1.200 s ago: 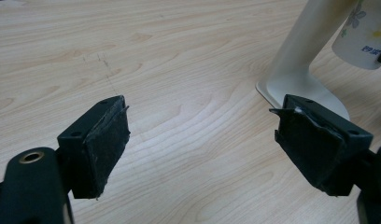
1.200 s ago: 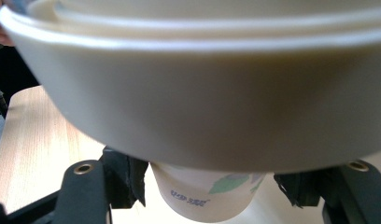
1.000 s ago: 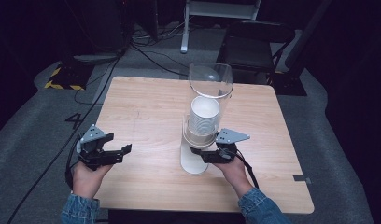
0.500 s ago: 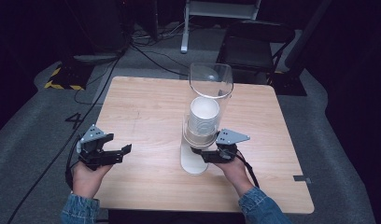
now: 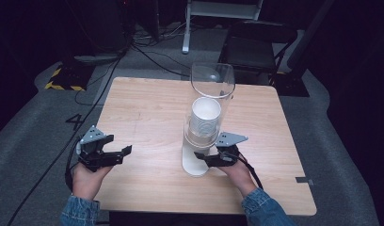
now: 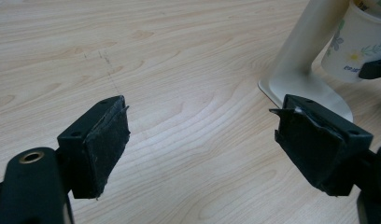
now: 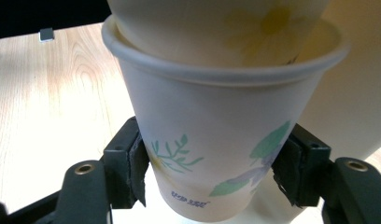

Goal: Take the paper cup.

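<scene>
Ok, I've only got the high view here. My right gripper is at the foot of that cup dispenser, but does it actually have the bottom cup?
Observer: Yes. In the right gripper view the right gripper has both pads pressed on the sides of the lowest paper cup.
Operator: Is that cup free of the stack?
Observer: No, the next cup is nested inside it, rim to rim.
Operator: Any print on it?
Observer: Green leaves and a purple flower, with small blue lettering near the base.
Operator: And my left gripper?
Observer: The left gripper is open, with nothing but bare table between its pads.
</scene>
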Motion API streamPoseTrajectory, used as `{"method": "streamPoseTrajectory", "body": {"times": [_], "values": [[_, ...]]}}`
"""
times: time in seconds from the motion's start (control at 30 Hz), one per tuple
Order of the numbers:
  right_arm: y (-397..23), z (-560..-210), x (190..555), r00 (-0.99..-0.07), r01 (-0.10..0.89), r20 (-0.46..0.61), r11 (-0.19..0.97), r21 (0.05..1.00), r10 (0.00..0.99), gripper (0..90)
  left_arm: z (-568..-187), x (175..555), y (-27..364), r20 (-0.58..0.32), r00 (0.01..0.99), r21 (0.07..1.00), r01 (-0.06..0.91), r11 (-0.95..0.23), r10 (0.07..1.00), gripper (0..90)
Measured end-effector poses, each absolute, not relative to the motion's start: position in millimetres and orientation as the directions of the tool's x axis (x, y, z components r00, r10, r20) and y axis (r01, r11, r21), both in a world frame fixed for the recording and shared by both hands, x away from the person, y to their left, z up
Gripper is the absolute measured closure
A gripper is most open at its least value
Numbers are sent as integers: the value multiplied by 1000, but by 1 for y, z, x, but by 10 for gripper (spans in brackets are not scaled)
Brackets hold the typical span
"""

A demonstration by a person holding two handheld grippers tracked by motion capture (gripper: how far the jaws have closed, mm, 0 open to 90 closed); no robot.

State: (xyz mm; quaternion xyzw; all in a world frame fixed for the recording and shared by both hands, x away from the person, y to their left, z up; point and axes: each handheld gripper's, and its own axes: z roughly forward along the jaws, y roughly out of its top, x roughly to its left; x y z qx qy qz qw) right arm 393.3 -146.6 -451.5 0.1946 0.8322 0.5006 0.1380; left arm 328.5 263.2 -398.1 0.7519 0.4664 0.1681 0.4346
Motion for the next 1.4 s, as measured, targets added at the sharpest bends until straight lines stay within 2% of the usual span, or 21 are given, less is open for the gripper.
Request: {"method": "streamPoseTrajectory", "body": {"times": [0.67,1.4], "values": [[-154,-467,389,-895,253,-8,522,815,446,355,-401,342,253,-155,536,802,559,-211,830,171],[-189,-463,379,-839,286,-47,512,810,543,355,-402,363,234,-155,580,791,558,-251,800,171]]}}
